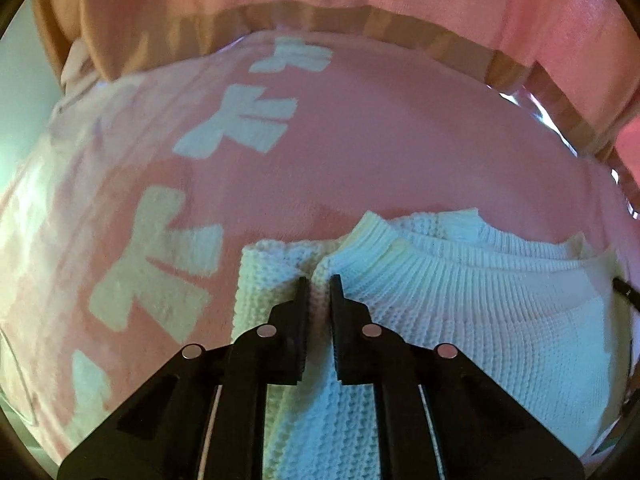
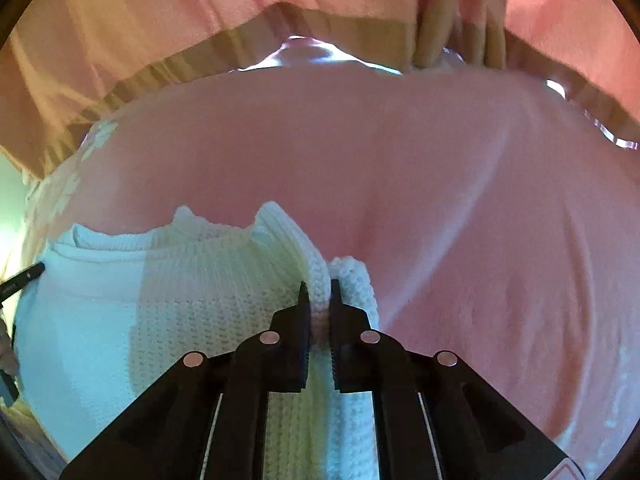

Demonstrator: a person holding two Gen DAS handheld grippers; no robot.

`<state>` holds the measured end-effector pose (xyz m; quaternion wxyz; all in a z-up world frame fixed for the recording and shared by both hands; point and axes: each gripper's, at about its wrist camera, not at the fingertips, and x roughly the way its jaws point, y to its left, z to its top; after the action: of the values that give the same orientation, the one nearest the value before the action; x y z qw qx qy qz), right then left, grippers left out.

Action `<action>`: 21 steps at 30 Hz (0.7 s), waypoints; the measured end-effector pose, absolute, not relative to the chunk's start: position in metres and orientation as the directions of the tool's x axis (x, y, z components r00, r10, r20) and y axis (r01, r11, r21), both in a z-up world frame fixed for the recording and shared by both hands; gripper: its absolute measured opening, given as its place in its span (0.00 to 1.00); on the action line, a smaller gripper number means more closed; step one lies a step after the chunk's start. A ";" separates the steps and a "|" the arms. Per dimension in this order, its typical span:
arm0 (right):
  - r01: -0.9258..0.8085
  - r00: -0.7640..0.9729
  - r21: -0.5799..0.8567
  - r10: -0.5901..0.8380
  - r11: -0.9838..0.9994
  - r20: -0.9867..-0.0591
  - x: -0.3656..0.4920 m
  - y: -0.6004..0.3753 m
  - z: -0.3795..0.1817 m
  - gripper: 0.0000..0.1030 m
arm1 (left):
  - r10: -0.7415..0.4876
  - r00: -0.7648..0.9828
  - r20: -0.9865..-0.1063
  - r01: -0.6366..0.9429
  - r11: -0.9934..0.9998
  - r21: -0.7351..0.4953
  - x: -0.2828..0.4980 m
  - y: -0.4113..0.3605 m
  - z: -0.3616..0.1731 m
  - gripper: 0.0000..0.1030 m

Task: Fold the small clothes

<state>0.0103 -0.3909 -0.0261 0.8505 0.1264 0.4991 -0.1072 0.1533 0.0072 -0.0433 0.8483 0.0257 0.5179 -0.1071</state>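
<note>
Tools [image 1: 319, 280] [image 2: 319, 285] both clamped on white sweater [image 1: 460, 304] edge, pink cloth [image 1: 380, 152] beyond.

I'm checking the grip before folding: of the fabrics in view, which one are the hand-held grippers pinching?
The white knit sweater, chunky and ribbed at the collar, not the smooth pink cloth beneath with pale shapes.

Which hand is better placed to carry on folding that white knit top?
Neither: it probably takes both. The left gripper and right gripper each pinch a fold of the white knit top beside its collar, over the pink cloth.
</note>
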 end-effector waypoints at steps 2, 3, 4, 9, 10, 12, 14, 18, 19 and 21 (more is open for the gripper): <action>0.313 0.522 0.157 -0.031 0.937 -0.853 0.007 -0.385 -0.010 0.08 | -0.176 0.441 -0.880 0.208 0.974 -0.091 0.151 0.005 -0.038 0.10; 0.302 0.547 0.167 -0.027 0.939 -0.837 0.004 -0.380 0.000 0.10 | -0.178 0.446 -0.877 0.211 0.973 -0.090 0.150 0.004 -0.035 0.11; 0.279 0.577 0.164 -0.028 0.946 -0.816 0.000 -0.373 0.010 0.11 | -0.173 0.455 -0.874 0.215 0.973 -0.081 0.148 0.003 -0.033 0.11; 0.290 0.423 0.016 -0.113 0.957 -0.899 0.009 -0.371 -0.032 0.07 | -0.142 0.470 -0.871 0.219 0.975 -0.041 0.136 0.002 -0.032 0.12; 0.310 0.432 0.044 -0.100 0.950 -0.896 0.010 -0.377 -0.036 0.06 | -0.146 0.468 -0.872 0.216 0.975 -0.047 0.135 0.003 -0.031 0.12; 0.359 0.467 0.115 -0.071 0.926 -0.882 0.005 -0.385 -0.019 0.10 | -0.150 0.477 -0.866 0.213 0.976 -0.052 0.131 0.007 -0.023 0.14; 0.357 0.547 0.105 -0.116 0.928 -0.829 -0.005 -0.376 0.013 0.18 | -0.158 0.508 -0.847 0.207 0.977 -0.058 0.124 0.010 -0.010 0.27; 0.194 0.622 0.164 0.008 0.967 -0.783 -0.008 -0.327 0.040 0.17 | -0.227 0.554 -0.801 0.235 0.966 -0.111 0.098 0.009 0.013 0.49; 0.124 0.607 0.192 0.079 0.973 -0.791 -0.003 -0.305 0.036 0.12 | -0.239 0.553 -0.798 0.253 0.961 -0.113 0.093 0.005 0.015 0.49; 0.032 0.554 0.208 0.156 0.978 -0.818 0.006 -0.274 0.020 0.06 | -0.238 0.547 -0.803 0.294 0.952 -0.082 0.082 -0.010 0.013 0.49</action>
<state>0.0063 -0.2742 0.0196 0.8759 0.0998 0.4708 0.0353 0.0824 -0.0101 0.0132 0.8788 0.0309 0.4515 -0.1512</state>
